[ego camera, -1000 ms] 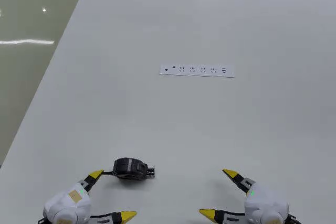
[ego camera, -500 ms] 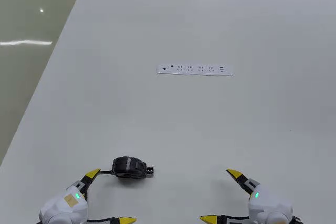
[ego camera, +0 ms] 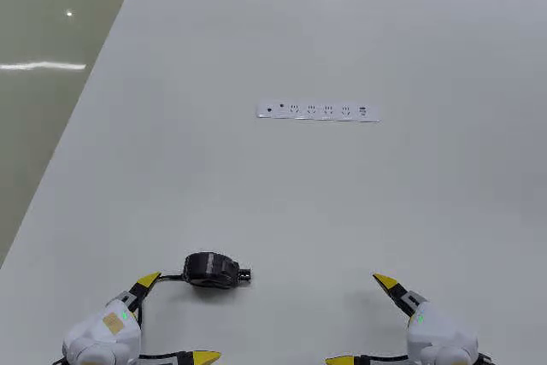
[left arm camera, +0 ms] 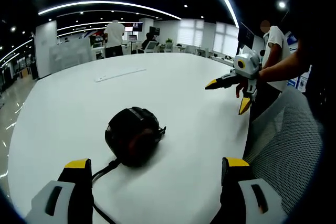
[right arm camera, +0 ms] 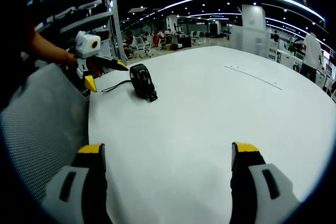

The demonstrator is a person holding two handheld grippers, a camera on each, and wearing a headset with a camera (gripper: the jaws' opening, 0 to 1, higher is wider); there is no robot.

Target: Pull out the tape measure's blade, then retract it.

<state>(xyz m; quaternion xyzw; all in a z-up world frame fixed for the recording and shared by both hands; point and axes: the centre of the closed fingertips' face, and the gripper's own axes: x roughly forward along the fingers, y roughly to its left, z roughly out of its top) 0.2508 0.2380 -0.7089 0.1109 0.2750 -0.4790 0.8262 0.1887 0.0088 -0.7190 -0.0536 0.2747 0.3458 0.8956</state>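
A black tape measure [ego camera: 211, 269] lies on the white table [ego camera: 325, 185] near its front edge, with a thin black strap trailing off its left side. In the left gripper view the tape measure [left arm camera: 132, 136] sits just ahead of my open left gripper [left arm camera: 156, 165], between the lines of its yellow-tipped jaws. My left gripper [ego camera: 171, 318] is at the lower left of the head view, just below-left of the tape. My right gripper [ego camera: 363, 320] stands open at the lower right, well apart from the tape measure [right arm camera: 143, 81], with nothing between its jaws [right arm camera: 169, 150].
A flat white power strip [ego camera: 318, 112] is set into the table's middle. The table's left edge [ego camera: 64, 143] drops to a glossy floor. A mesh chair back [left arm camera: 286, 145] is close behind the grippers. People stand at distant desks.
The head view has shifted slightly. Both grippers have drawn back a little toward the bottom edge. The tape measure has stayed where it was.
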